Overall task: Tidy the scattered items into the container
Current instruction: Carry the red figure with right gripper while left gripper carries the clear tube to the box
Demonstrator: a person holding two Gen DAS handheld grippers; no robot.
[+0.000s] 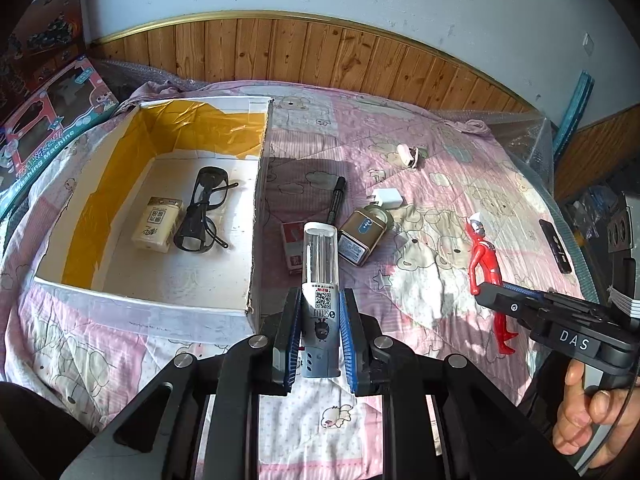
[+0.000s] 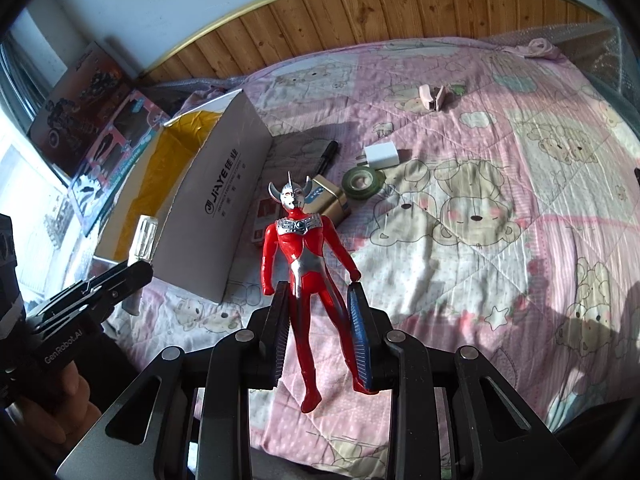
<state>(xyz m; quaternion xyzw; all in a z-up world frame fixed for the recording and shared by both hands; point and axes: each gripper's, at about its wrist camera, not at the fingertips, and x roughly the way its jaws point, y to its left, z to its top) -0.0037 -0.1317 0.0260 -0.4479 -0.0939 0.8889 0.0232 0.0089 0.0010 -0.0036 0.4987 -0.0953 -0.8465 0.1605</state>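
Left claw point(image 1: 320, 332) was clamped on the grey base of a clear-topped tube point(image 1: 320, 276), its transparent cap pointing away toward twelve o'clock, just off the box's near right corner. Right claw point(image 2: 320, 332) sat closed around the legs of a red toy figure point(image 2: 300, 264), pads pressing the thighs, head pointing to twelve o'clock; whether the figure had left the bed I could not tell. At ten o'clock from the left claw, the open white box point(image 1: 256, 200) with its yellow lining already held a pair of dark glasses point(image 1: 202, 212) and a small cream packet point(image 1: 157, 224). On the pink quilt point(image 1: 440, 160), at about one o'clock, lay a black pen point(image 1: 335, 200), a red card box point(image 1: 294, 248), a gold tin point(image 1: 356, 240), a white charger plug point(image 1: 387, 198) and, farther off, a pale clip point(image 1: 408, 156). To do this step well, I judged the tube should travel high enough to clear the box's right wall, then go down onto the bare floor at the near side, away from the glasses, before the grip eased. The figure, held low on thin legs, looked likely to swing, so a slow, level carry seemed wise, one claw entering the box at a time.
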